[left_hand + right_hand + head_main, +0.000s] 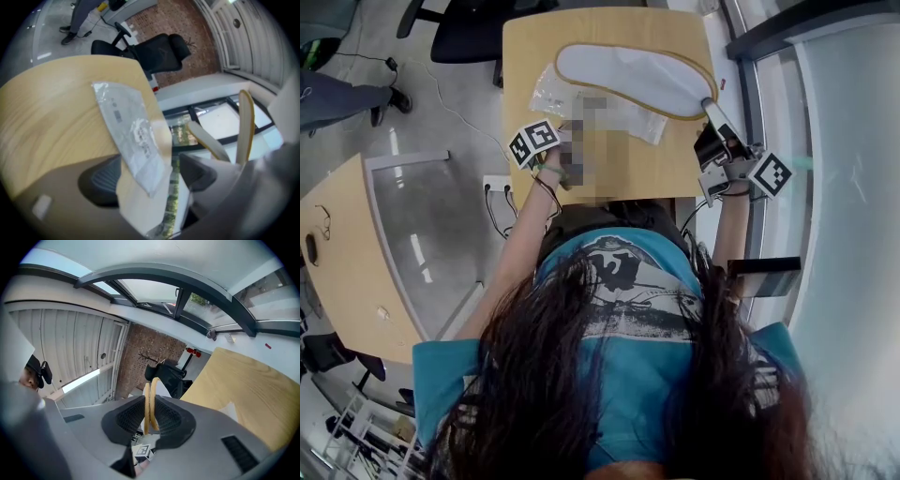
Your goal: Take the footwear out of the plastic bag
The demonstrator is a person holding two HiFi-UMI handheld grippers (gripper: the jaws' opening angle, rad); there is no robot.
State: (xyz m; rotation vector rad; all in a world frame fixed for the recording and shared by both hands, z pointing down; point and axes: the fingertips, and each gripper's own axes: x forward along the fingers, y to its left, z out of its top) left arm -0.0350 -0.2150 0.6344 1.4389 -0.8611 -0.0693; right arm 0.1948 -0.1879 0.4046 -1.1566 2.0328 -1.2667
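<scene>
Fingers [101, 180] of L gripper [150, 178] apart, plastic bag [126, 126] between; R gripper [150, 422] clamps slippers [149, 394]; chair [159, 49] beyond table [47, 117].

Wooden table [520, 47], office chair [159, 51] — black

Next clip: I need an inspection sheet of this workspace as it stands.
Surface: wooden table.
Job's things: white slipper lies flat, out of the plastic bag next to it.
Clutter: nothing seen.
Grippers: left gripper open, bag's end between its jaws; right gripper shut on the slipper's edge.
Cables: arm cable along the left forearm; floor cable.
Surroundings: office chair, second table, windows at right.
</scene>
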